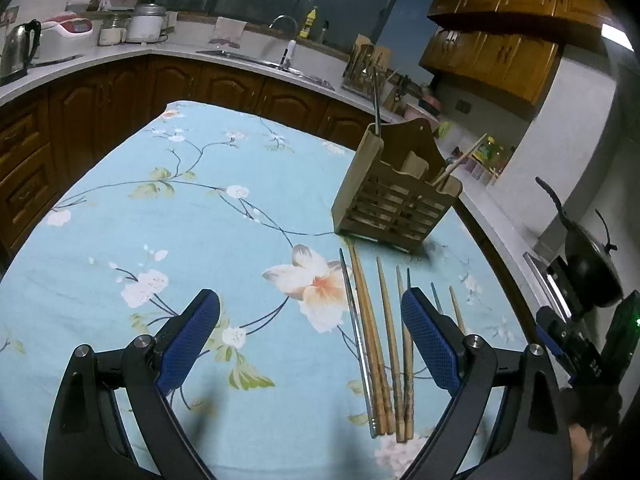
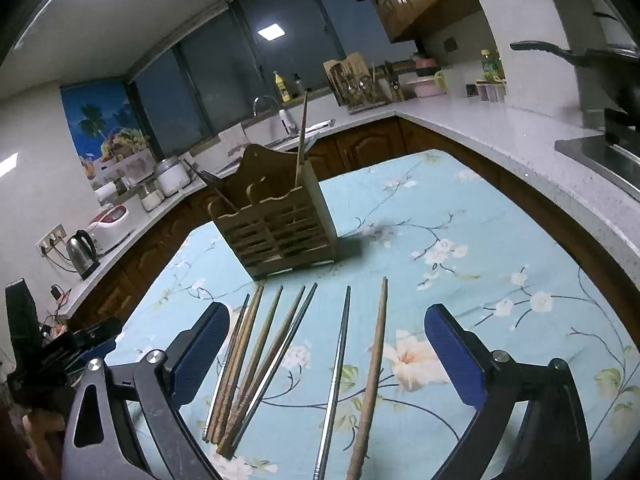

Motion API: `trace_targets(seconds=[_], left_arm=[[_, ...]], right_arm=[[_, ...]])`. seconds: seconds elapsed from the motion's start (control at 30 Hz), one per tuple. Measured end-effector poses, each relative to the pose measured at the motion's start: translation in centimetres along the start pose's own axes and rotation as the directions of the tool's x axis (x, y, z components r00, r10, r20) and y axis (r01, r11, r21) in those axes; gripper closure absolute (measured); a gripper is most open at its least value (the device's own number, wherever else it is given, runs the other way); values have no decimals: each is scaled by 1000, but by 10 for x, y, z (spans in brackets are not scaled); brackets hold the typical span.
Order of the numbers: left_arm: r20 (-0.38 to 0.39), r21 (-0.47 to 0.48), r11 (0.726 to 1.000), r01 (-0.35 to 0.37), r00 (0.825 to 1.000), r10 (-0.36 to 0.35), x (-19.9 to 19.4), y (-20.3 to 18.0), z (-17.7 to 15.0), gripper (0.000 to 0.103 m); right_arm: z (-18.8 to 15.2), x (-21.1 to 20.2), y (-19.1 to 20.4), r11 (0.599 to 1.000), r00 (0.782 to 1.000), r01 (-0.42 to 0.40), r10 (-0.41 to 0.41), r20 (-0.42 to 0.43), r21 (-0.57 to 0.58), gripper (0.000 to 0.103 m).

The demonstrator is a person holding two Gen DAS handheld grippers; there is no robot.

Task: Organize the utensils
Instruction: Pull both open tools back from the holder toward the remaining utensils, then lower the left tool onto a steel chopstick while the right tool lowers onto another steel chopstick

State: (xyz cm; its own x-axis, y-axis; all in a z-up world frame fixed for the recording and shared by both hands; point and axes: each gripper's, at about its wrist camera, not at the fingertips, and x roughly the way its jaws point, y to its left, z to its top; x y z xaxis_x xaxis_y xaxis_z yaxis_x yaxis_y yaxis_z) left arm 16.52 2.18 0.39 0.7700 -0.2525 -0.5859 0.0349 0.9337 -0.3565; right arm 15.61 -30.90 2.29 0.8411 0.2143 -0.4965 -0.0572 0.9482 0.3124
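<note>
Chopsticks [image 2: 256,364] lie loose on the counter [image 1: 160,216] before the holder [image 2: 280,228]. They look light, stiff and thin, and the steel ones likely slip; mid-shaft seems the best hold. Left tongs [image 1: 310,312] and right tongs [image 2: 326,326] gape, empty. The floral cloth is soft, the kitchen dim.

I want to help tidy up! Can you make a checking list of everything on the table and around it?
Surface: table under a blue flowered cloth.
Job's things: wooden holder standing upright with a few chopsticks in it; loose chopsticks, wooden and metal, lying on the cloth in front of it.
Clutter: nothing seen on the cloth.
Grippers: left tongs and right tongs both open, empty, above the cloth.
Cables: cords at the wall socket by the kettle.
Surroundings: kitchen counter, sink, dark pan.
</note>
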Motion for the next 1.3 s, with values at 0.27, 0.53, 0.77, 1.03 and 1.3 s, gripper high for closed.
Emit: trace_targets(seconds=[0.27,0.53,0.77,1.03,1.3], left_arm=[[-30,11,1000,-12,999,12,10,0,7,9],[-105,37,999,-27,994,31,38,-5,11,9],[-169,104,994,-36,984,53,70,-18,22,9],[-228,169,985,-36,971,75,114,-38,35,10],[-316,261,964,-42,940,126,169,-58,31,35]], right_arm=[[2,14,3,1000,999,-3,3,-34,1,4],[5,34,8,1000,997,-10,10,-79,-10,4],[13,66,11,999,987,-40,39,-156,-3,9],[15,123,9,999,953,-39,48,-298,38,70],[15,134,-1,996,950,-16,41,-308,83,73]])
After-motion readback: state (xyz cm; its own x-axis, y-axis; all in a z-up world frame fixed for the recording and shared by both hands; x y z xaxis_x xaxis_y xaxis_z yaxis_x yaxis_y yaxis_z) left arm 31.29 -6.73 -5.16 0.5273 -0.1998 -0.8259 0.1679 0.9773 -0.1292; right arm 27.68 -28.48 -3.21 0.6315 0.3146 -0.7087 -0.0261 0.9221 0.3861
